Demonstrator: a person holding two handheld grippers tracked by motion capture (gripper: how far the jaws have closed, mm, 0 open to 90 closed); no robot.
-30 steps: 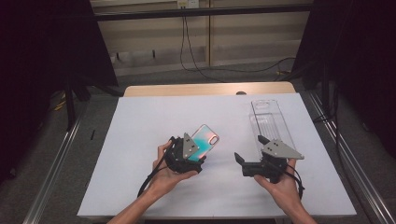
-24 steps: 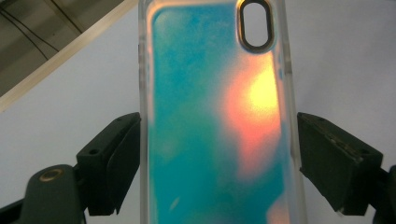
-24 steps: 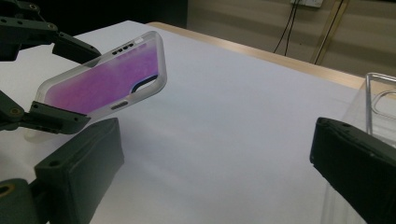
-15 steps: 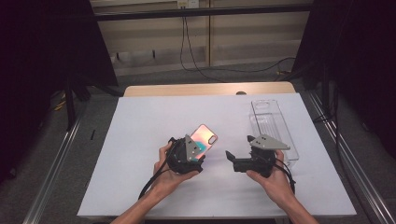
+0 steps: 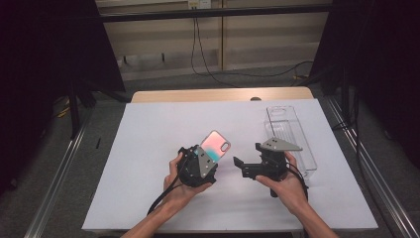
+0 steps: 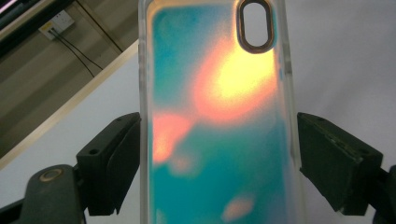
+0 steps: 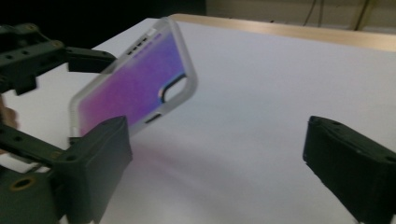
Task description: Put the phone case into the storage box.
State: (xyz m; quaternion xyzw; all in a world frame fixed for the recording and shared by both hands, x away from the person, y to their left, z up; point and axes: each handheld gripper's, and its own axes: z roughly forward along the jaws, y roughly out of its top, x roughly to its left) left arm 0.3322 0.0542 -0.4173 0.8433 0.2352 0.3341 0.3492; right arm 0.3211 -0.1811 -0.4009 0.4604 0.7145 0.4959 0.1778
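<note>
Phone cases: 1, iridescent teal-orange phone case (image 5: 216,146), near table centre; camera cut-out: 1, oval, at its 1 o'clock corner in the left gripper view.
Clear plastic trays: 1, clear tray (image 5: 288,136), long and narrow, at 3 o'clock of the phone case.
Grippers: 2, left gripper (image 5: 202,157) and right gripper (image 5: 239,166); black jaws: 2 on each.
Grey three-cornered plates: 2, one atop each gripper.
Hands: 2, left hand (image 5: 179,191) and right hand (image 5: 287,187), entering from 6 o'clock.
Tables: 1, white table (image 5: 148,134), with a wooden edge strip at 12 o'clock.
Wall sockets: 1, wall socket (image 5: 199,4), at 12 o'clock.
</note>
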